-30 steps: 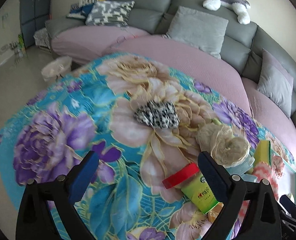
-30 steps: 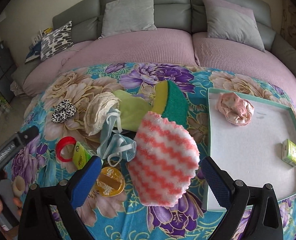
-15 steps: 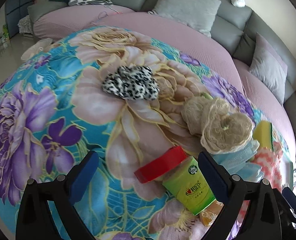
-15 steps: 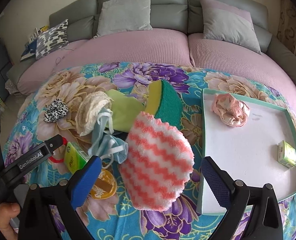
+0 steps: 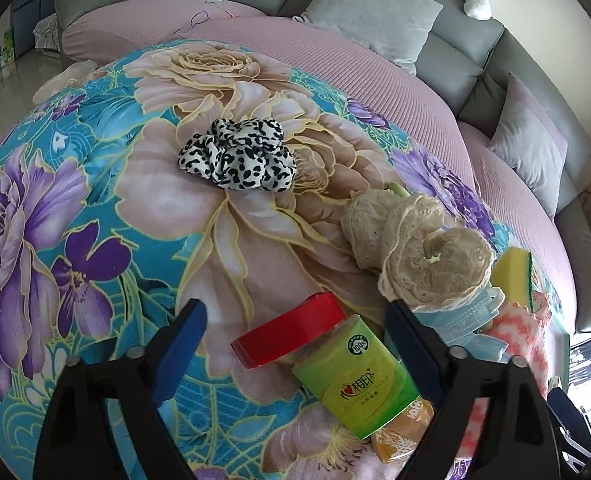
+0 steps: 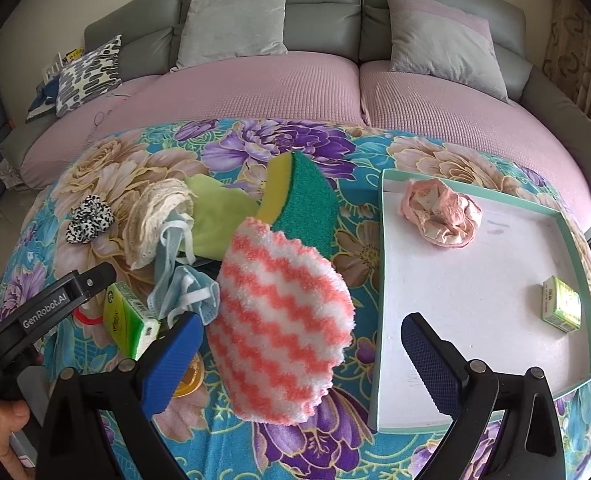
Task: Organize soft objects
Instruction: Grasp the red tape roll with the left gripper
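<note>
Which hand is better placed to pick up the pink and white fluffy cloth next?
Right. The right tongs are open with the fluffy cloth between the fingers. The left tongs face the red tape roll.

Not much could be read from where I stood. The clearest lettering was "GenRobot.AI", printed in white along the black body of the left gripper [image 6: 55, 304], which reached in at the lower left of the right wrist view. The green tissue pack [image 5: 355, 380] lying beside the red ring carried a small round green seal reading "100%" near its top, and below it a red heart followed by Chinese characters in red that I could not make out for certain. A second small green pack [image 6: 561, 304] sat in the tray [image 6: 379, 280], but its print was too small to read.
</note>
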### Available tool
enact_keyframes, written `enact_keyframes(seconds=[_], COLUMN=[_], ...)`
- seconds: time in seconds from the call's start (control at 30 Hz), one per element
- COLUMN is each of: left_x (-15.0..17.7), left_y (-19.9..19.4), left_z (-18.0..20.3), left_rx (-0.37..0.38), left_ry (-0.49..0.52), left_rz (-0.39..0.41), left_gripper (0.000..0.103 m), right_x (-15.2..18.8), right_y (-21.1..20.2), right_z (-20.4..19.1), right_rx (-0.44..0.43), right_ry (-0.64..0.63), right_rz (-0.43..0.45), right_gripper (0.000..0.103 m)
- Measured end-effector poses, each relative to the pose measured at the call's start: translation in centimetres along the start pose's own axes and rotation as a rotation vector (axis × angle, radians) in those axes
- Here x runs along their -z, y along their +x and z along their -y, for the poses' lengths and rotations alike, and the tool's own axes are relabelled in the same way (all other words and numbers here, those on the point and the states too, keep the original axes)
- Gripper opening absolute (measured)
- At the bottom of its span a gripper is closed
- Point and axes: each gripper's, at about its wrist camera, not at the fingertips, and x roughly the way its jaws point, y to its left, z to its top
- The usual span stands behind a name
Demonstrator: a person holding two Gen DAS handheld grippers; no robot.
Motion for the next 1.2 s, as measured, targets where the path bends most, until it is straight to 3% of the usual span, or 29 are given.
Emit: enact_keyframes(seconds=[0.1, 0.13, 0.17, 0.37, 0.4, 0.43, 0.47, 0.73, 0.9, 1.2], left_x=[0.0, 0.1, 0.1, 0.1, 0.0, 0.0, -0.1, -0.1, 0.3, 0.6], left_y=[0.1, 0.1, 0.0, -0.4, -0.6, -0.8, -1.0, -1.0, 0.1, 0.6], left_z=[-0.3, -0.4, -0.5, -0.4, -0.5, -0.6, -0.6, -0.7, -0.6, -1.4], left_rx=[-0.006, -0.003, 0.001, 0.001, 0.001, 0.003, 0.006, -0.004, -0.041, -0.058], left_ry=[-0.01, -0.014, -0.016, -0.003, -0.004, -0.006, -0.008, 0.008, 0.043, 0.031], left_rz=[-0.003, -0.002, 0.0, 0.013, 0.016, 0.023, 0.031, 0.033, -0.018, -0.026], left_gripper=[0.071, 0.057, 0.053, 0.047, 0.04, 0.026, 0.022, 0.02, 0.022, 0.015], right_x=[0.0, 0.0, 0.0, 0.1, 0.1, 0.1, 0.1, -0.2, -0.1, 0.1], right_y=[0.1, 0.1, 0.1, 0.0, -0.1, -0.2, -0.4, -1.1, -0.5, -0.5], right_z=[0.1, 0.1, 0.1, -0.1, -0.2, -0.3, -0.4, -1.5, -1.4, -1.6], right_rx=[0.006, 0.006, 0.006, 0.004, 0.003, 0.002, 0.0, -0.014, -0.007, -0.011], right_ry=[-0.001, -0.002, -0.003, -0.011, -0.015, -0.02, -0.024, -0.053, -0.046, -0.057], right_rz=[-0.003, -0.005, -0.006, 0.001, 0.006, 0.015, 0.024, 0.055, 0.033, 0.037], right_gripper=[0.101, 0.101, 0.101, 0.101, 0.101, 0.101, 0.101, 0.101, 0.101, 0.101])
